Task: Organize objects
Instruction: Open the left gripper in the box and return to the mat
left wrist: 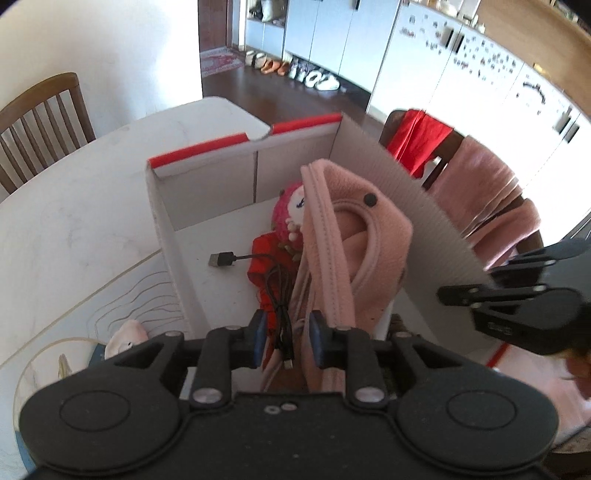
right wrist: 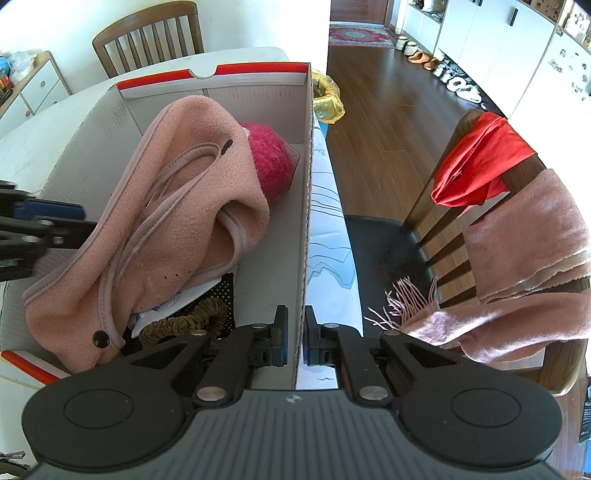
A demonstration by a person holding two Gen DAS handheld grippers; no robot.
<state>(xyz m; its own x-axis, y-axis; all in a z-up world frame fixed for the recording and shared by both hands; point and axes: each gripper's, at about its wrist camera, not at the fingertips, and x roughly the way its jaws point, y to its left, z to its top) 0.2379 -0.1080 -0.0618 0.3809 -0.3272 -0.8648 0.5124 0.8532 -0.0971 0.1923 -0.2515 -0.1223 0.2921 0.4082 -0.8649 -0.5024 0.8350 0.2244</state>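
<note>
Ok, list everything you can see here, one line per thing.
cardboard box: one, white with red rim, on table
table: one, white
fleece bag: one, pink, in box
plush toy: one, magenta, in box behind bag
USB cable: one, black, on box floor
scrunchie: one, brown, near end of box
chairs: two, wooden, beside table
scarf: one, pink, on chair back
red cloth: one, on same chair
left gripper: open, cable between fingers
right gripper: shut on box wall
</note>
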